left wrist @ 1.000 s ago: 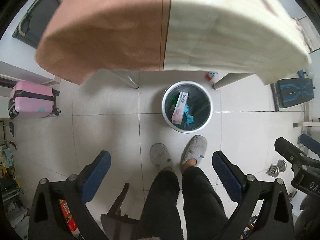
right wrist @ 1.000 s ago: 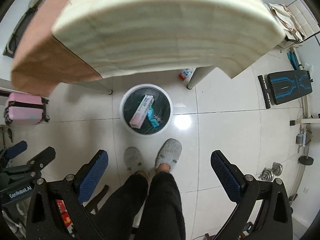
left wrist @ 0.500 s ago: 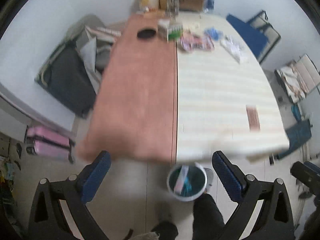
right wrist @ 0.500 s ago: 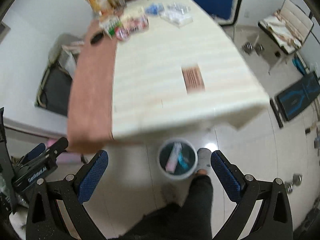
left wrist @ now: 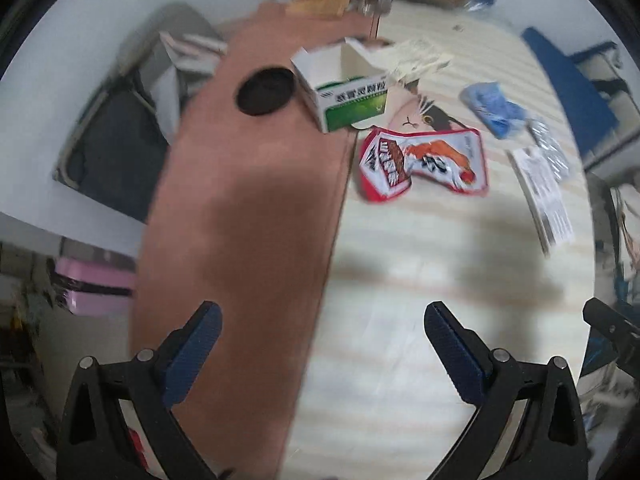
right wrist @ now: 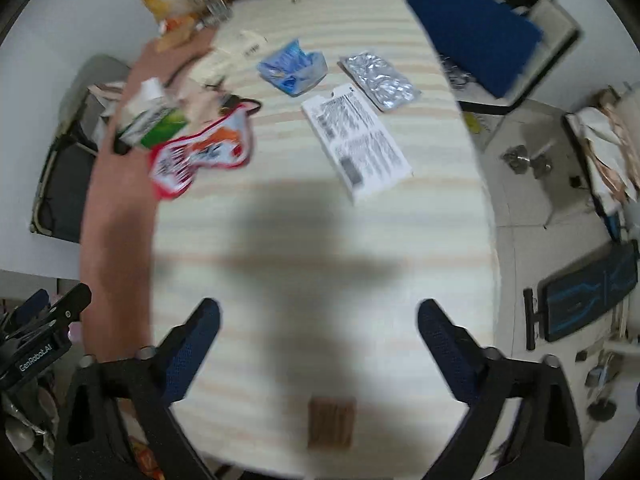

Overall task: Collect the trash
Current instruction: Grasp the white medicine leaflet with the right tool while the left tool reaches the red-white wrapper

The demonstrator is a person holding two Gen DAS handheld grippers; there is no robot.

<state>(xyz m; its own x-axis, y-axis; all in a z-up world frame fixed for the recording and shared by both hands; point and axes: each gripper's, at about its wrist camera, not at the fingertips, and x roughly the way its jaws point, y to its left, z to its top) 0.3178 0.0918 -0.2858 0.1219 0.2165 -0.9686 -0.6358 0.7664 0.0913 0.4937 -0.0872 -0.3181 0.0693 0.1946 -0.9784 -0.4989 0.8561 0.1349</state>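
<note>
Both my left gripper (left wrist: 318, 338) and right gripper (right wrist: 318, 334) hang with fingers spread wide and nothing between them, ready to pick. The trash lies well ahead on the bench (right wrist: 320, 240): red snack wrapper (left wrist: 424, 162), green carton (left wrist: 344, 98), blue wrapper (right wrist: 292, 66), foil blister (right wrist: 380, 80).

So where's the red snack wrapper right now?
The red snack wrapper lies on the table's striped half, beside the green-and-white box; the right wrist view shows it far left.

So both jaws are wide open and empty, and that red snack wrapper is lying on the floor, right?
Not quite. The red snack wrapper lies on the table, beside the green and white box, as the left wrist view shows. Both jaws are indeed open and empty.
</note>
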